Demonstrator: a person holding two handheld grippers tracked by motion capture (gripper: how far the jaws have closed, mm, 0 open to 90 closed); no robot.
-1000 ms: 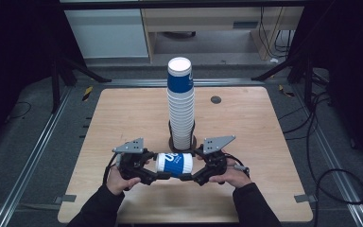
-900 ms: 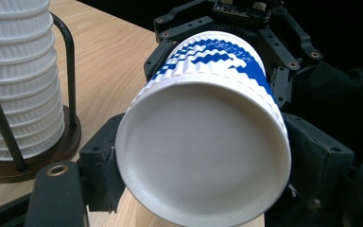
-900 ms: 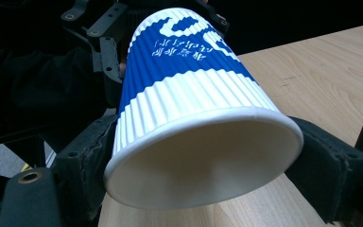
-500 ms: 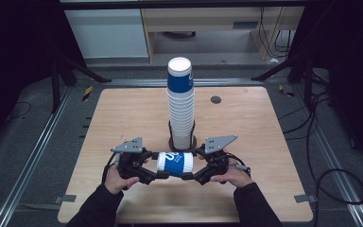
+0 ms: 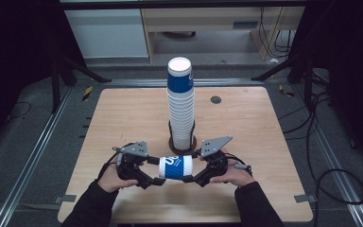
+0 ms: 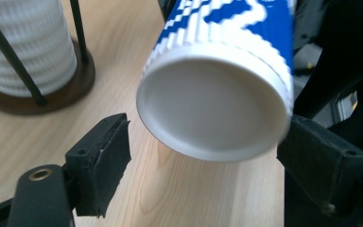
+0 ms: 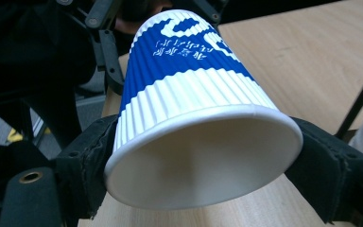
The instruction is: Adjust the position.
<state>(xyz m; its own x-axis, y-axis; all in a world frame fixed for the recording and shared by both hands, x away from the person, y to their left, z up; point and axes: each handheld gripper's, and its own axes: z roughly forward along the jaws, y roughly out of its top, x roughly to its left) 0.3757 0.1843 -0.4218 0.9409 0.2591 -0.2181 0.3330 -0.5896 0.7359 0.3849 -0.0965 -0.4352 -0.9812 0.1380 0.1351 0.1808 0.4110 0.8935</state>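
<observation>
Pale wood table (image 5: 123, 118) is carrying a ribbed blue-and-white cup (image 5: 176, 167); my right gripper (image 5: 187, 178) is clamping its rim, left gripper (image 5: 159, 180) gaping around its base.

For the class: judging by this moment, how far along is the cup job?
Done: a tall cup stack stands in its holder. In hand: the right gripper clamps one blue-and-white cup sideways by its mouth; the left gripper brackets its base, one pad clear. Left: that cup is not yet stacked.

Blue-white ribbed paper cup (image 5: 176, 167) on its side above table, squeezed at mouth.
</observation>
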